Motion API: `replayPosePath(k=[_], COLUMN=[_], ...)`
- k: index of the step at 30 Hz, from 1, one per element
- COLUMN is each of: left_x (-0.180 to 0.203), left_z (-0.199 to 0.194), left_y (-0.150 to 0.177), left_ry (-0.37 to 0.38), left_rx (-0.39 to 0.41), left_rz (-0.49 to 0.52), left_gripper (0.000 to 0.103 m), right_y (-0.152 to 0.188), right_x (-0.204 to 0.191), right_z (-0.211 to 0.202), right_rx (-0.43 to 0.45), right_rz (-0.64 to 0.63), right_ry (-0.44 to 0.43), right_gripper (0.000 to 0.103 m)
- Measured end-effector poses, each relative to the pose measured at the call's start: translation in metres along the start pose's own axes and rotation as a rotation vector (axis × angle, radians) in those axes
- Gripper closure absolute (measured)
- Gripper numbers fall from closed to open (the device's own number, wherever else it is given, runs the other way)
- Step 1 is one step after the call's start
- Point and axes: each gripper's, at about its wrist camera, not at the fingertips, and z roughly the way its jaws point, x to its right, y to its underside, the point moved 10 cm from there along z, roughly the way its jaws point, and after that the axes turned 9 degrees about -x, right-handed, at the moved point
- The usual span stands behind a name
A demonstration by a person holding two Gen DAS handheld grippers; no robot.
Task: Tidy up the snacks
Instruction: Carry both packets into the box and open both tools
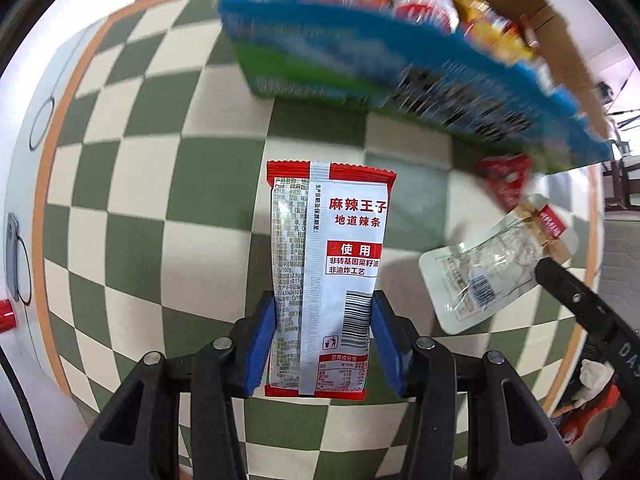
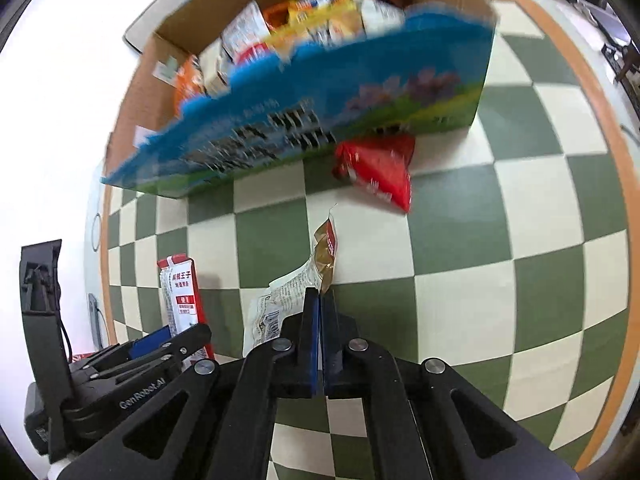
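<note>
The left claw (image 1: 324,340) was clamped across the lower part of a red-and-white snack packet (image 1: 326,264), whose long axis ran straight out along the fingers, and the right claw (image 2: 320,336) was pinched fully closed on the edge of a clear snack pouch (image 2: 280,304), which stuck out ahead and leftward. From both, the open cardboard box (image 2: 360,84) lay ahead across the checkered worktop (image 2: 500,240); it was already crowded with mixed snack packs. A red bag (image 2: 380,172) lay loose against its front wall.
</note>
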Motion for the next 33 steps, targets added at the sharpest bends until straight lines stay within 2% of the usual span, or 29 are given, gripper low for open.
replayPosePath(k=[7,11,15,17,23,27,33], left_x=[0.016,0.035,0.049,0.050,0.039,0.026,0.007], left_z=[-0.095,-0.122,-0.149,-0.155,-0.153,-0.136,-0.094], left_y=[-0.012,-0.031,-0.063,-0.083,-0.137,-0.169,-0.187], left_ry=[0.049,0.074,0.069,0.066,-0.001,-0.023,-0.063], left_rx=[0.135,0.180,0.220,0.222,0.214,0.156,0.045], left_rz=[0.082,0.127,0.170,0.185,0.196,0.178,0.133], left_gripper=[0.059,0.059,0.059,0.059,0.059,0.059,0.057], right_y=[-0.005,-0.016,-0.036,-0.050,-0.091,-0.117,-0.144], right_x=[-0.023,-0.040,-0.056,-0.057,-0.053,-0.037,-0.012], right_z=[-0.061,-0.095,-0.126,-0.143,-0.157,-0.152,-0.128], right_rx=[0.084,0.144,0.197,0.230,0.284,0.288,0.258], right_rz=[-0.040,-0.054,-0.065,-0.069,-0.055,-0.004,0.071], right_ry=[-0.053,-0.086,-0.116,-0.114,-0.078,-0.069,-0.051], right_gripper=[0.102,0.102,0.102,0.102,0.102,0.102,0.102])
